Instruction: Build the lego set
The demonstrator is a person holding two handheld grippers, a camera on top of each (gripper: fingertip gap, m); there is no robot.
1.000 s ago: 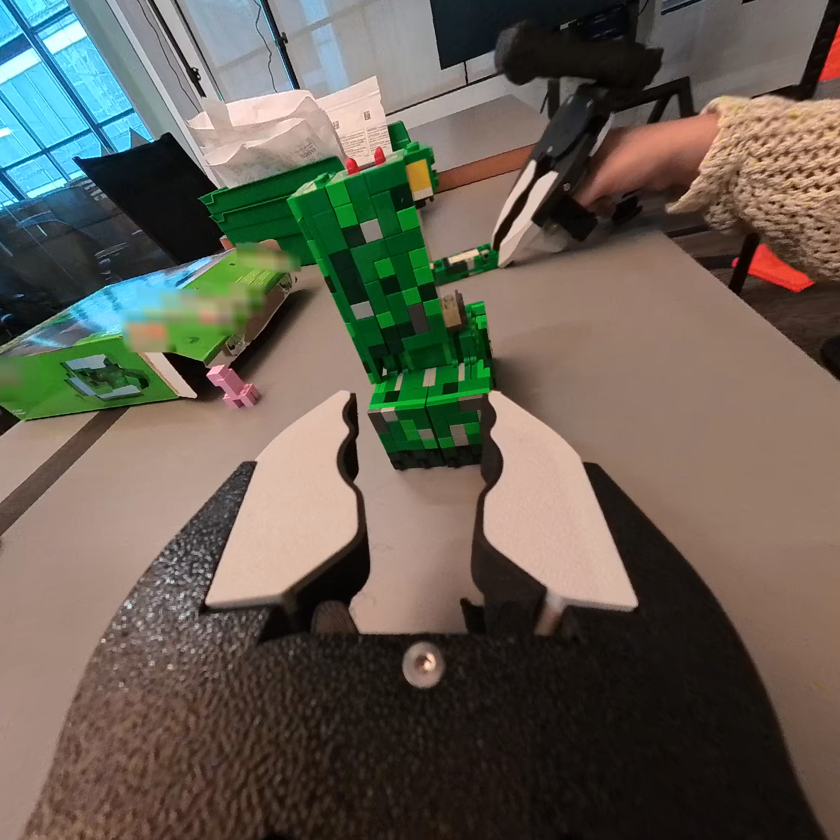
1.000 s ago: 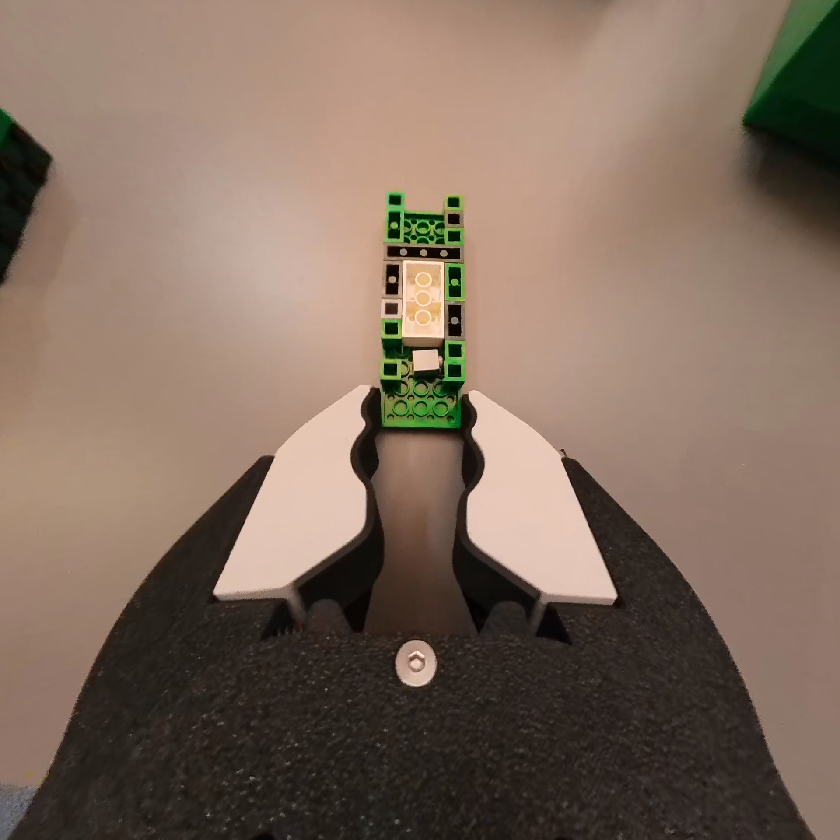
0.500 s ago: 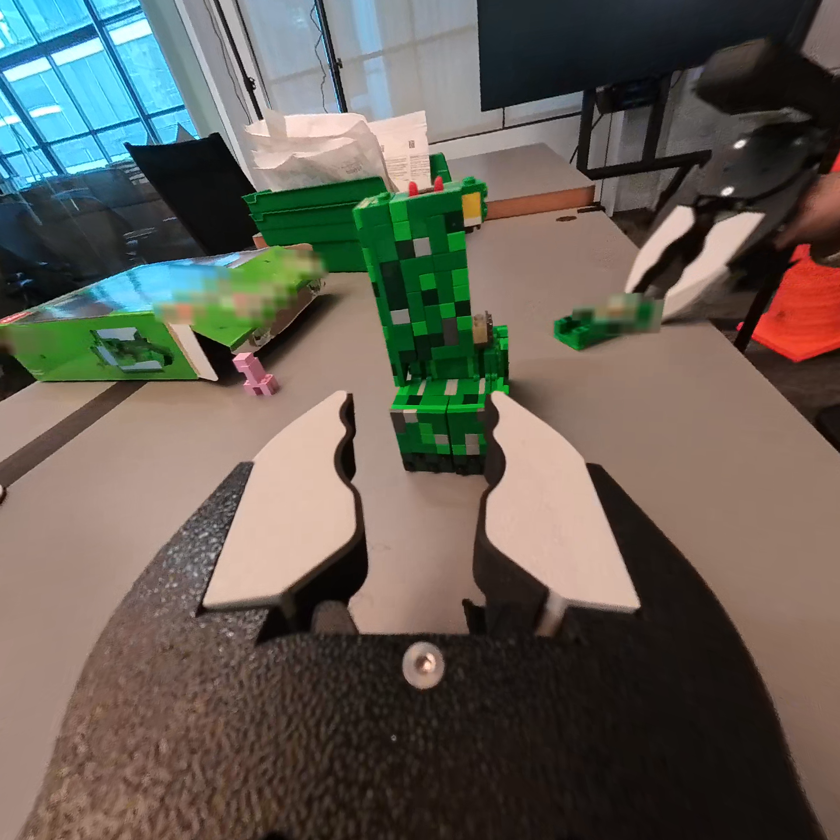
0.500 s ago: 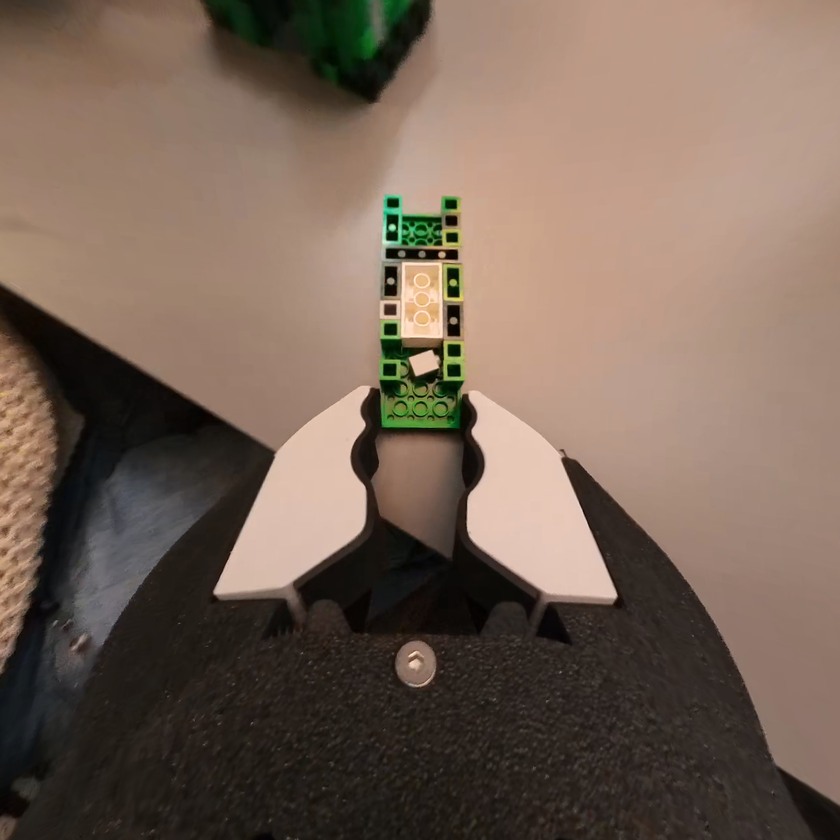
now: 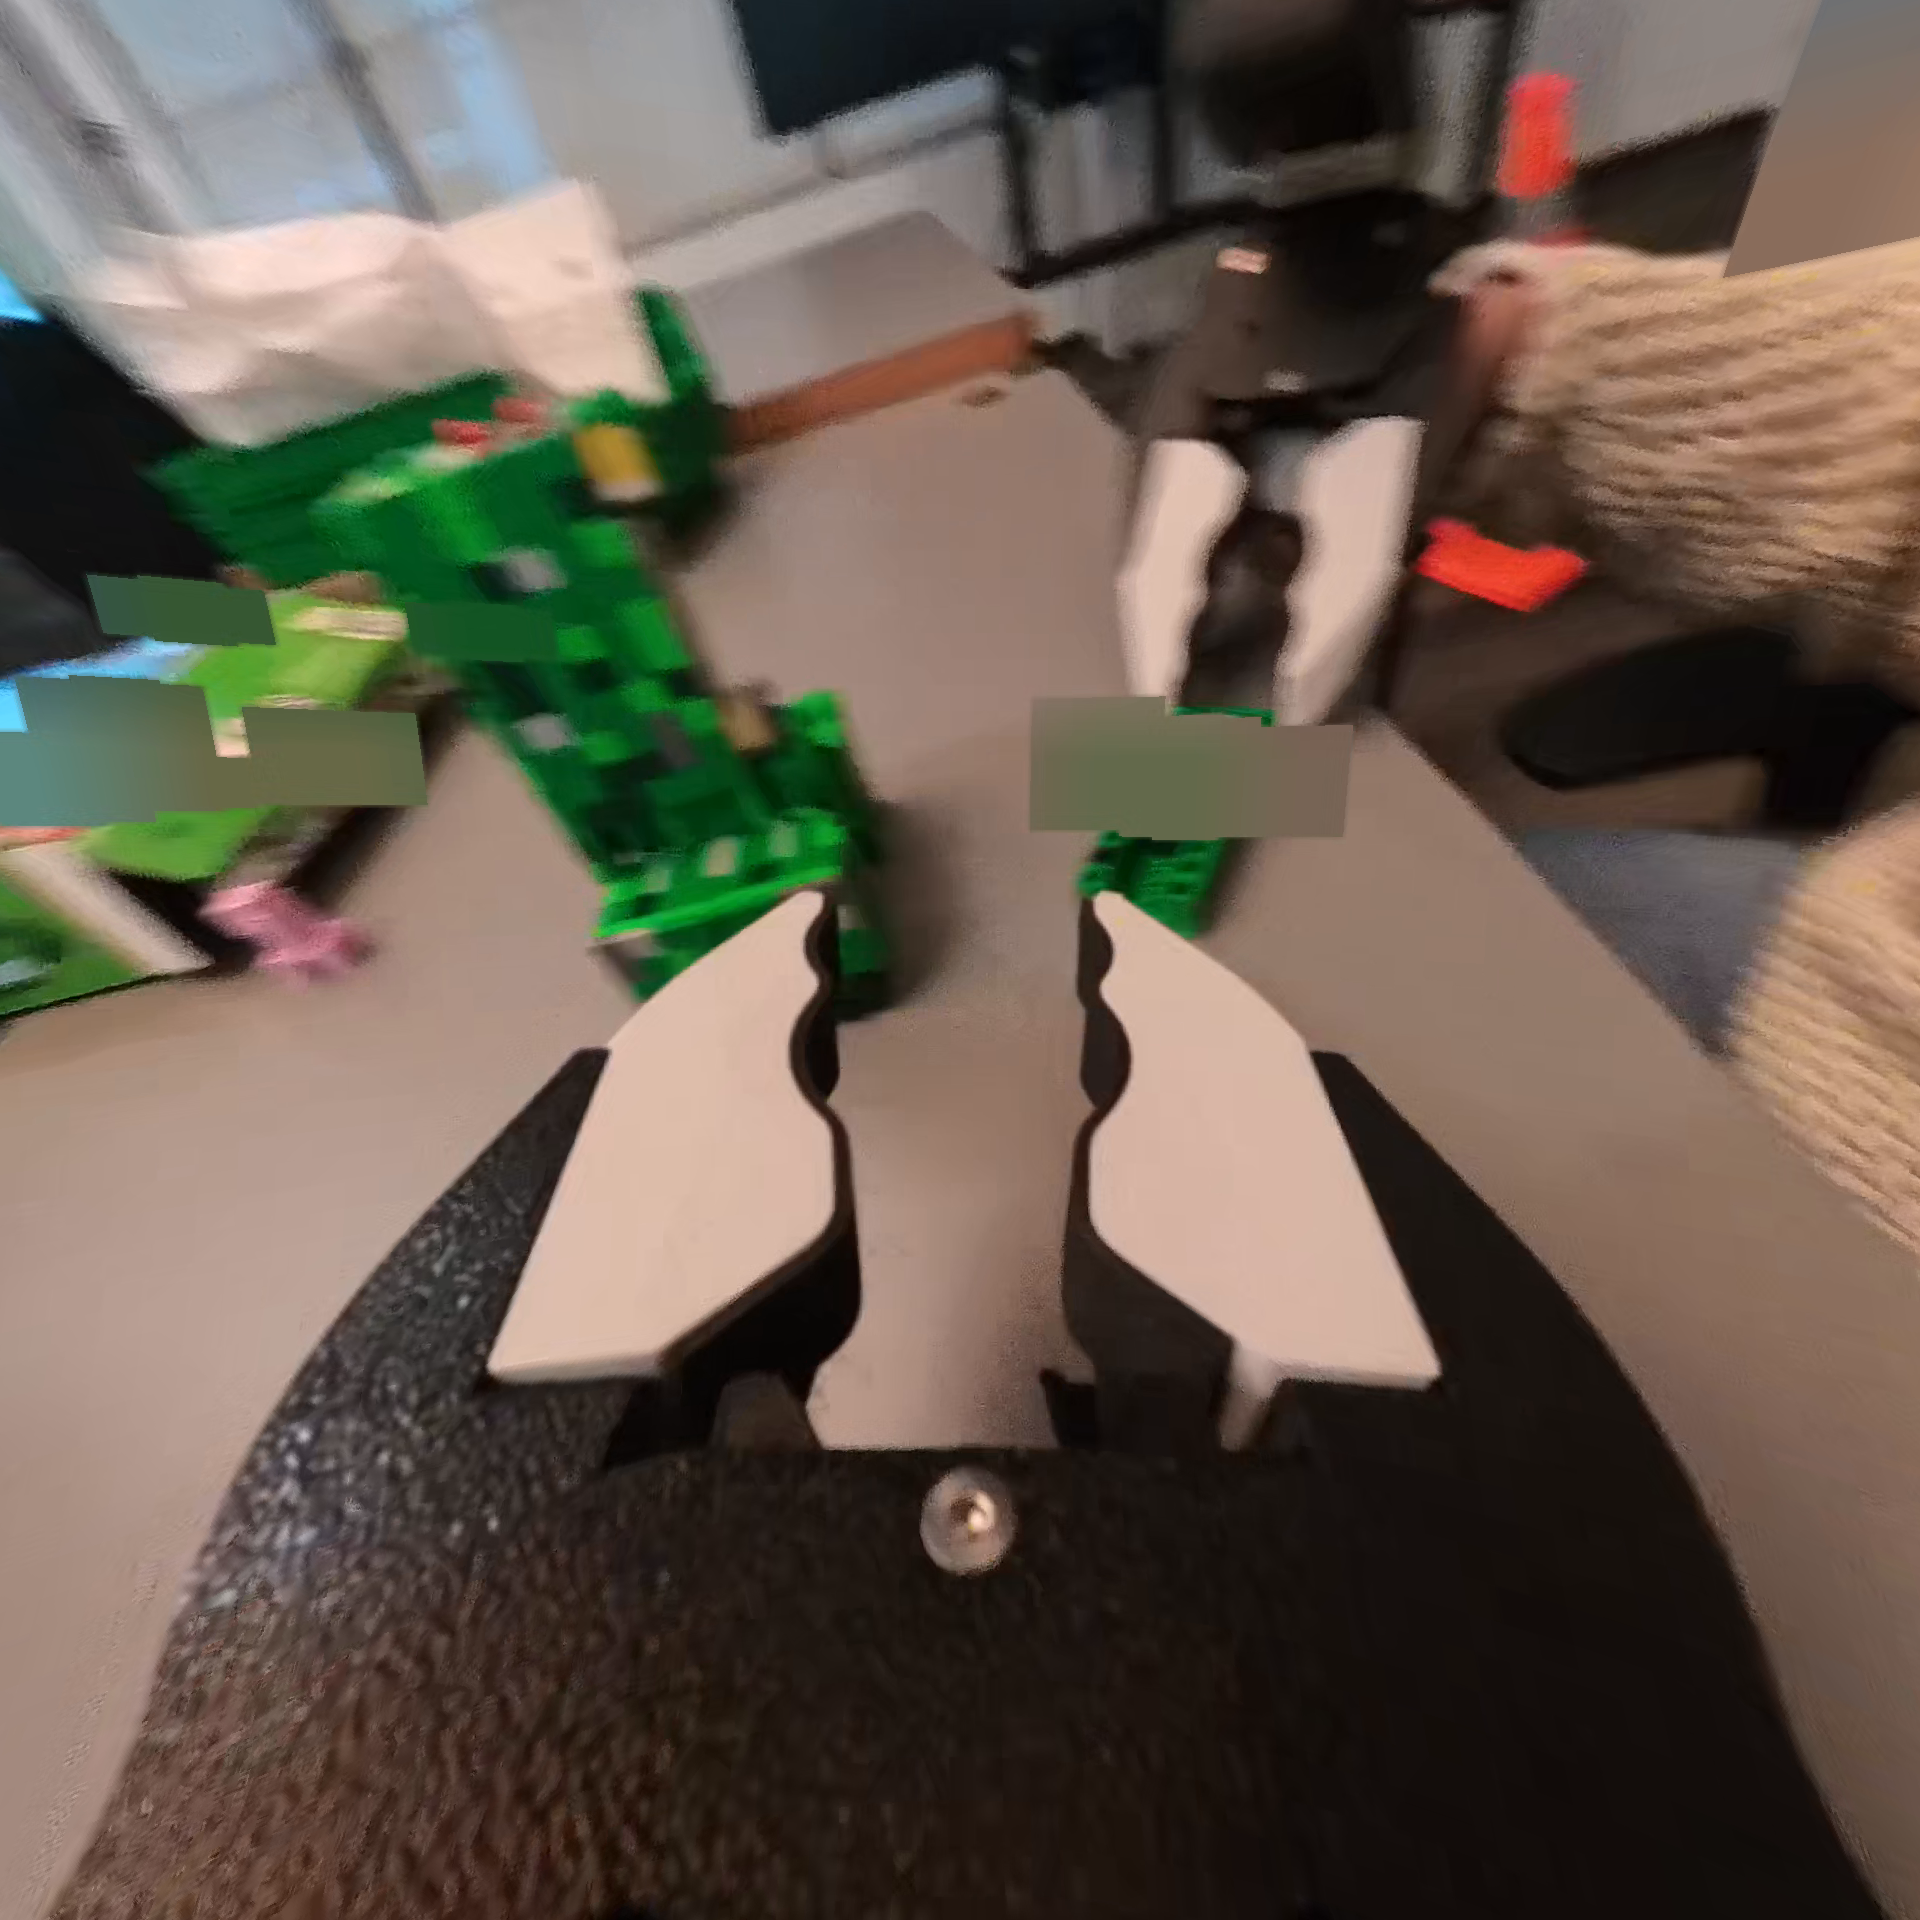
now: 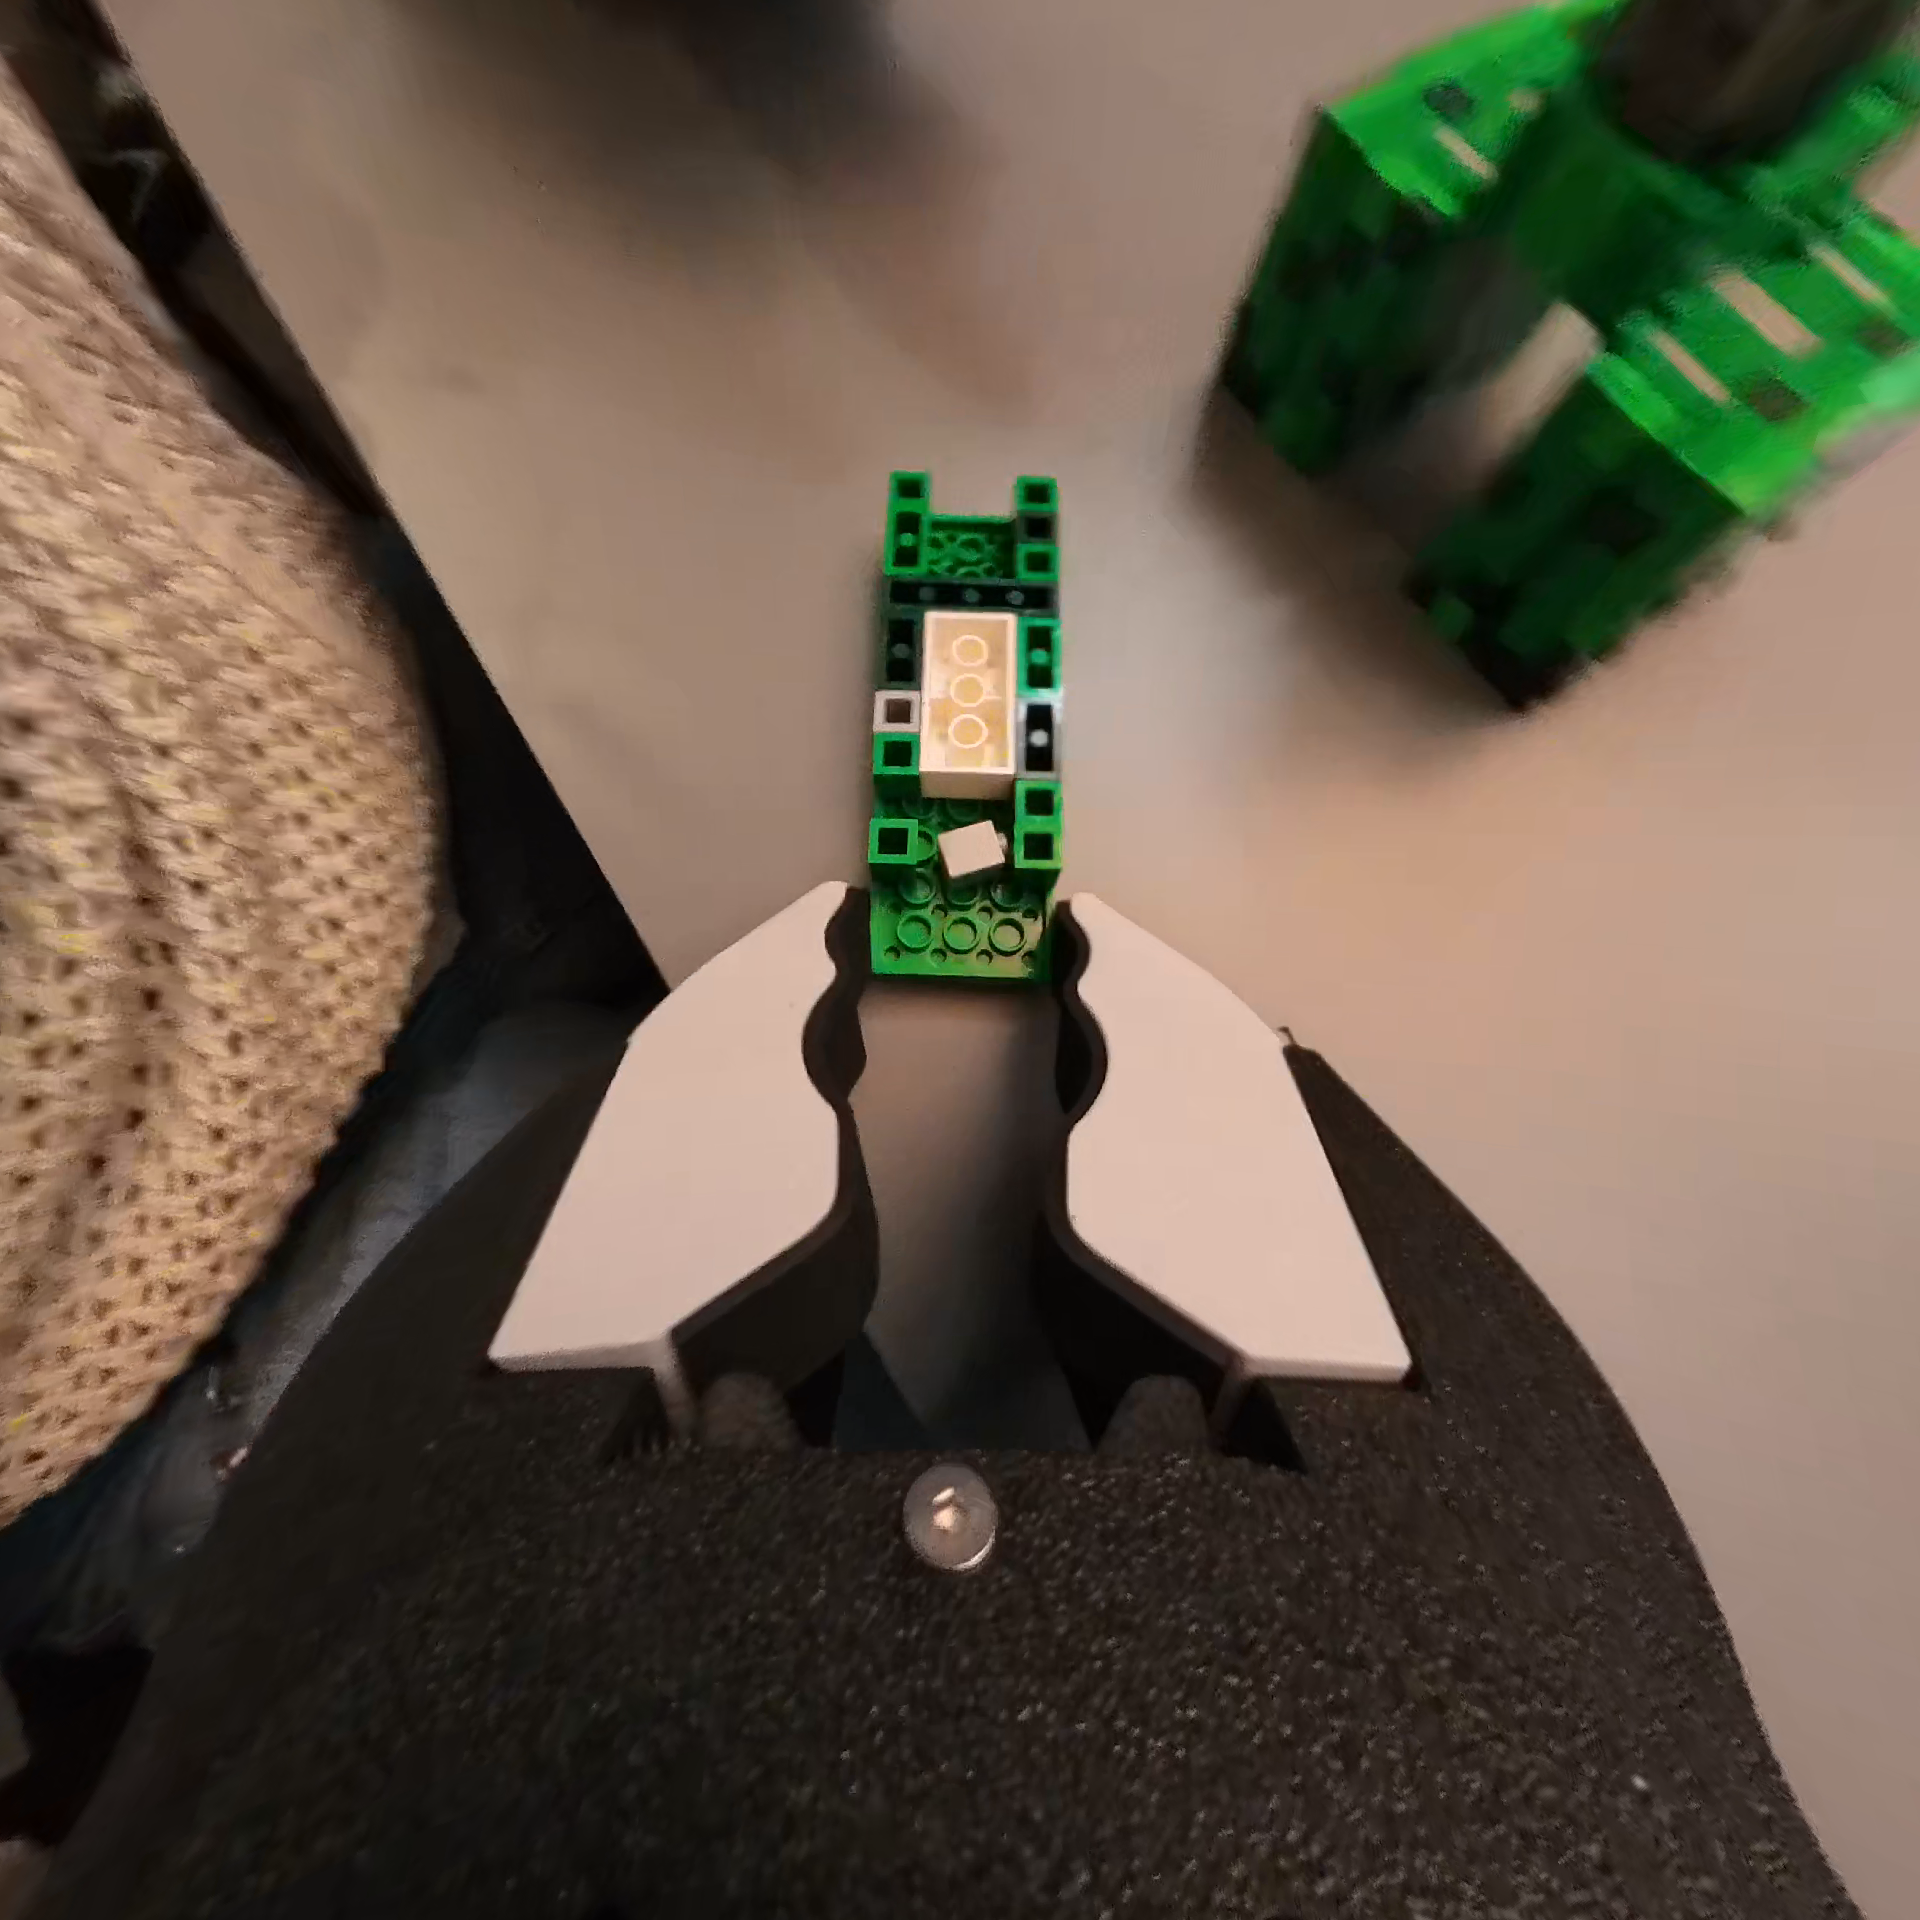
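Note:
The view from my left gripper [image 5: 956,920] is blurred by motion. It is open and empty, just right of the base of the tall green blocky lego figure [image 5: 623,675], which leans left in this view. My right gripper [image 6: 961,940] is shut on the near end of a long green lego panel [image 6: 966,727] with a white brick and a small grey tile on it. In the left wrist view the right gripper [image 5: 1242,665] hangs over the table, and the panel's far end [image 5: 1153,883] sits just beyond my right fingertip. The figure [image 6: 1610,364] shows blurred in the right wrist view.
The grey table [image 5: 987,582] holds a green set box [image 5: 156,842], a small pink figure [image 5: 291,930], and green trays with white paper bags [image 5: 343,312] at the back. A knit sleeve [image 5: 1714,436] and the table's right edge are close by. An orange cone [image 5: 1538,135] stands beyond. The gap from one gripper's tips to the other's is roughly 15 cm.
My right gripper has carried the panel across the table to beside the figure. My left gripper has shifted right, off the figure's base, and its view has tilted and blurred.

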